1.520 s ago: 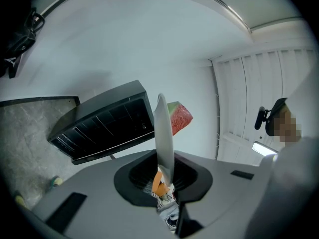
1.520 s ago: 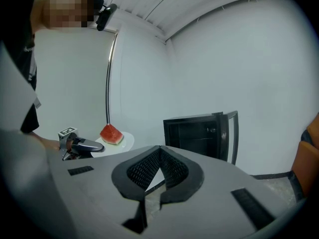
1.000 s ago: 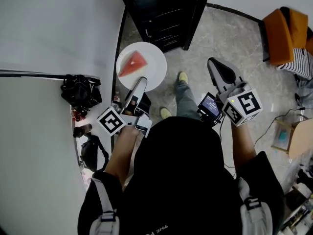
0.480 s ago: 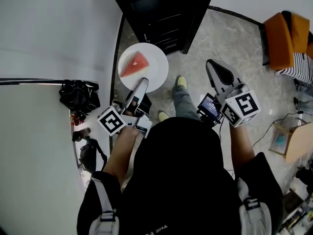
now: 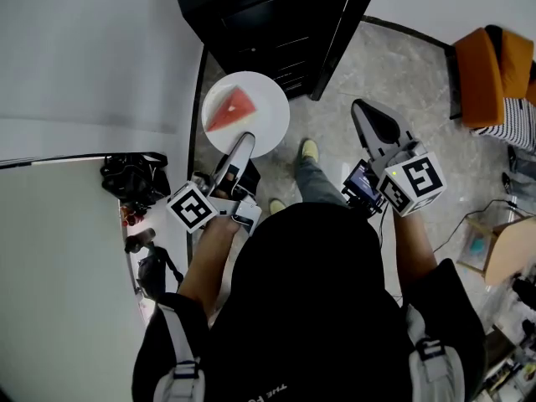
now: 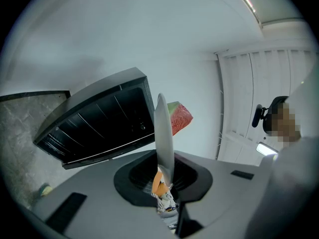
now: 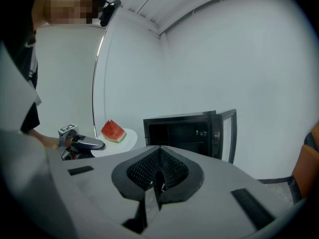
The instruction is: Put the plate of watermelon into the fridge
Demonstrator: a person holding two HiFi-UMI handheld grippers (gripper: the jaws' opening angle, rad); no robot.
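A white plate [image 5: 261, 99] carries a red wedge of watermelon [image 5: 230, 110]. My left gripper [image 5: 241, 144] is shut on the plate's near rim and holds it in the air in front of the black fridge [image 5: 251, 7], whose door [image 5: 339, 44] stands open. In the left gripper view the plate [image 6: 163, 128] shows edge-on between the jaws of the left gripper [image 6: 163, 177], with the watermelon [image 6: 179, 117] behind it and the fridge [image 6: 94, 126] to the left. My right gripper [image 5: 375, 124] hangs shut and holds nothing. The right gripper view shows the right gripper [image 7: 158, 184], the fridge [image 7: 182, 131] and the plate [image 7: 124, 139].
White walls [image 5: 84, 48] rise on the left. An orange chair [image 5: 484, 64] stands at the right, a cardboard box [image 5: 502, 248] below it. A black bag [image 5: 134, 176] lies by the wall. The person's feet [image 5: 309, 150] are on the grey stone floor [image 5: 402, 65].
The fridge looms larger and nearer in every view. The plate with the watermelon has come closer to the open fridge, still held by the left gripper.
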